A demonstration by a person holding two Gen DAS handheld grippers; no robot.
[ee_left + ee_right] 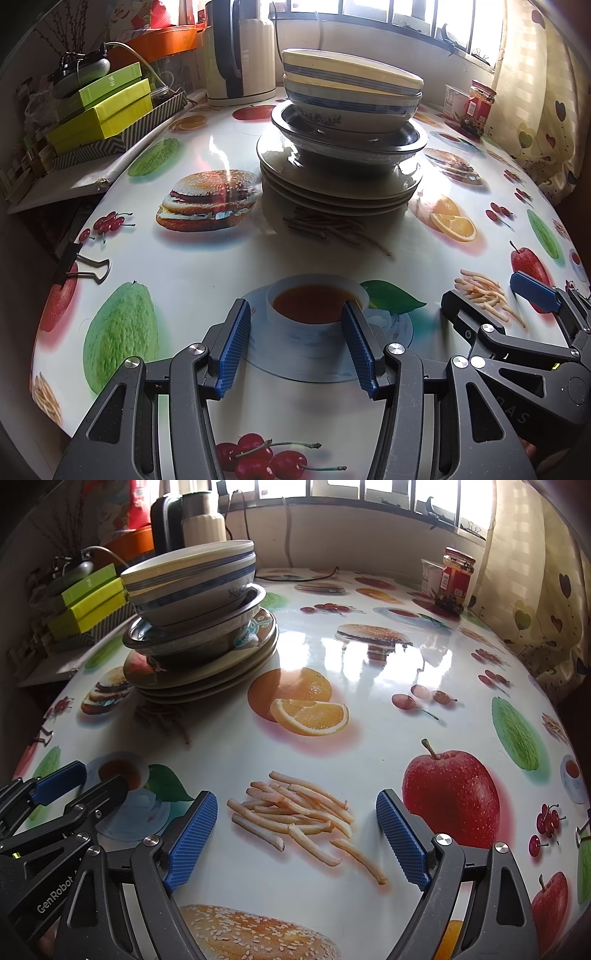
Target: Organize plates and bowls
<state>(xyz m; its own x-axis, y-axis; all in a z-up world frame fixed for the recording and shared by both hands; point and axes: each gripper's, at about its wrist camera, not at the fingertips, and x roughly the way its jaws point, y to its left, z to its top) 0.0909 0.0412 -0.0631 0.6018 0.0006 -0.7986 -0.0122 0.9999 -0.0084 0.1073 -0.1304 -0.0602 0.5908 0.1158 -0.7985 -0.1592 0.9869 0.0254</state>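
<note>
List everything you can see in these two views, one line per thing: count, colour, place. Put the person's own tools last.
ceramic bowls: two, cream with blue bands, top of stack
metal bowl: one, silver, under them
plates: about four, pale, bottom of stack
table: one, white food-print cover
kettle: one, cream and black, back edge
boxes: about three, lime green, far left
jar: one, red label, far right
left gripper: open, empty
right gripper: open, empty

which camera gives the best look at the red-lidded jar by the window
The right wrist view shows the jar best: it is larger there, with lid, label and dark contents readable beside a white tub. In the left wrist view the same jar sits smaller at the far right, more distorted.
</note>
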